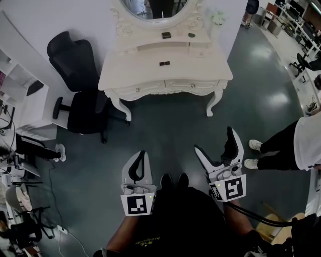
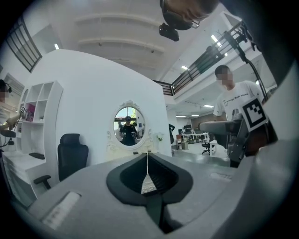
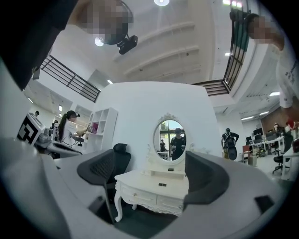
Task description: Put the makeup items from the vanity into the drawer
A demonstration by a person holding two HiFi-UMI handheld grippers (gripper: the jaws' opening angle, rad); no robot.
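The white vanity [image 1: 130,68] with an oval mirror [image 1: 153,7] stands against the far wall, about a step ahead of me. A flat dark makeup item [image 1: 164,63] lies on its top. Two small dark items [image 1: 166,35] [image 1: 191,35] sit on the raised shelf under the mirror. Both front drawers [image 1: 145,89] are closed. My left gripper [image 1: 142,154] is shut and empty, low at the left. My right gripper [image 1: 214,140] is open and empty, pointing at the vanity [image 3: 140,179]. Both grippers hang over the floor, well short of the vanity.
A black office chair [image 1: 80,85] stands at the vanity's left. A white shelf unit [image 1: 20,90] and cables fill the left edge. A person in dark trousers [image 1: 286,145] stands close at my right. My feet [image 1: 173,180] are between the grippers.
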